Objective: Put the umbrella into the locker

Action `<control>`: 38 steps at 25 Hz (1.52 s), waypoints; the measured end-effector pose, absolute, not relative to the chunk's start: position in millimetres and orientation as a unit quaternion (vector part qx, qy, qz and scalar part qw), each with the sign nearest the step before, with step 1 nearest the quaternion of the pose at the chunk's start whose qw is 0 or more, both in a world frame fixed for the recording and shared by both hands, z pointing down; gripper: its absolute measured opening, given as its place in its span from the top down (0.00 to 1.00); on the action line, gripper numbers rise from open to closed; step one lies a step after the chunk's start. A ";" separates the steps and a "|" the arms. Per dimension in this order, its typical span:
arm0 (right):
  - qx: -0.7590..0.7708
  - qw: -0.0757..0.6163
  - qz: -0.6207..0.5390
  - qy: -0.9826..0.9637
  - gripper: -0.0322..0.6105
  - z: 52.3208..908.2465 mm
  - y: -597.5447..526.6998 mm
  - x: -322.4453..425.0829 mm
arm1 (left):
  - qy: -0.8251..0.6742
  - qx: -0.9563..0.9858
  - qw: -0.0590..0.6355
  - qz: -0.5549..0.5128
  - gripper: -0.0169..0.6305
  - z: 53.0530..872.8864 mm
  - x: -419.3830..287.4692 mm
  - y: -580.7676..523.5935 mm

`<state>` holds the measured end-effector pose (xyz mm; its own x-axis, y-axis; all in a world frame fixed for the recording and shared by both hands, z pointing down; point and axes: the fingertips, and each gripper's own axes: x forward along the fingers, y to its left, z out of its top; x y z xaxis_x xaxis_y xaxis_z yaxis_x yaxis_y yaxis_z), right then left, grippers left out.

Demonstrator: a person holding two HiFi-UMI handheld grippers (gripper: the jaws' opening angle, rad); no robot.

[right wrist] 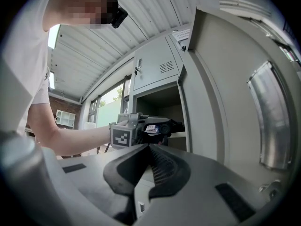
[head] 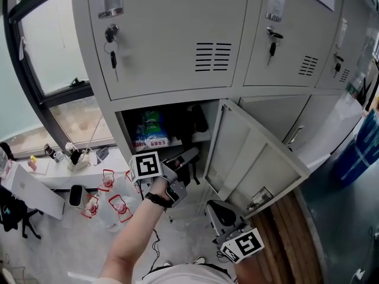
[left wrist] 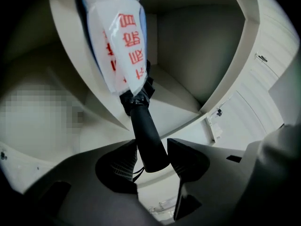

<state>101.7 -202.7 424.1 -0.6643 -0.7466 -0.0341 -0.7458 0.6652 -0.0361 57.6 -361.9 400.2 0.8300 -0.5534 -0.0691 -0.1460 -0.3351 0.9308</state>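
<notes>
The umbrella has a black handle (left wrist: pixel 146 135) and a folded canopy in a white and blue plastic sleeve with red print (left wrist: pixel 123 46). My left gripper (left wrist: pixel 153 144) is shut on the handle, a pad against each side. It points the canopy into the open locker (head: pixel 127 129). In the head view the left gripper (head: pixel 185 158) is at the locker's mouth, below the shelf. My right gripper (head: pixel 213 207) hangs low beside the open door (head: pixel 249 158), shut and empty. From the right gripper view its jaws (right wrist: pixel 149 147) meet, and the left gripper (right wrist: pixel 157 127) shows ahead at the locker.
A green and blue packet (head: pixel 151 129) sits on the locker's shelf. The closed upper lockers have keys (head: pixel 112 43) in their locks. On the floor at the left are clear bags with red print (head: pixel 112 200) and a low white table (head: pixel 35 191). A blue object (head: pixel 361 147) stands at the right.
</notes>
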 end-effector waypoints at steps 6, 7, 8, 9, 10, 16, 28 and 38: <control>-0.412 0.020 -0.010 0.911 0.92 425.3 -199.8 106.1 | -0.252 0.789 0.524 -0.201 0.64 399.4 47.0 -381.1; -0.413 0.020 -0.011 0.910 0.92 425.8 -199.7 106.8 | -0.252 0.788 0.524 -0.202 0.64 399.2 46.6 -382.5; -0.414 0.019 -0.011 0.910 0.92 426.5 -199.4 107.4 | -0.253 0.787 0.525 -0.203 0.65 399.2 46.4 -383.6; -0.414 0.019 -0.012 0.910 0.92 427.4 -199.0 107.9 | -0.253 0.786 0.526 -0.204 0.65 399.4 46.3 -384.6; -0.414 0.018 -0.013 0.910 0.92 428.2 -198.5 108.3 | -0.254 0.785 0.526 -0.206 0.65 399.6 46.5 -385.5; -0.416 0.018 -0.015 0.909 0.92 430.4 -195.0 111.2 | -0.256 0.785 0.525 -0.209 0.65 399.5 46.1 -385.7; -0.414 0.023 -0.014 0.910 0.92 427.8 -181.9 105.1 | -0.274 0.799 0.501 -0.190 0.65 398.7 39.5 -368.6; -0.412 0.022 -0.013 0.911 0.92 427.8 -167.7 99.6 | -0.279 0.803 0.492 -0.186 0.68 398.7 20.7 -346.5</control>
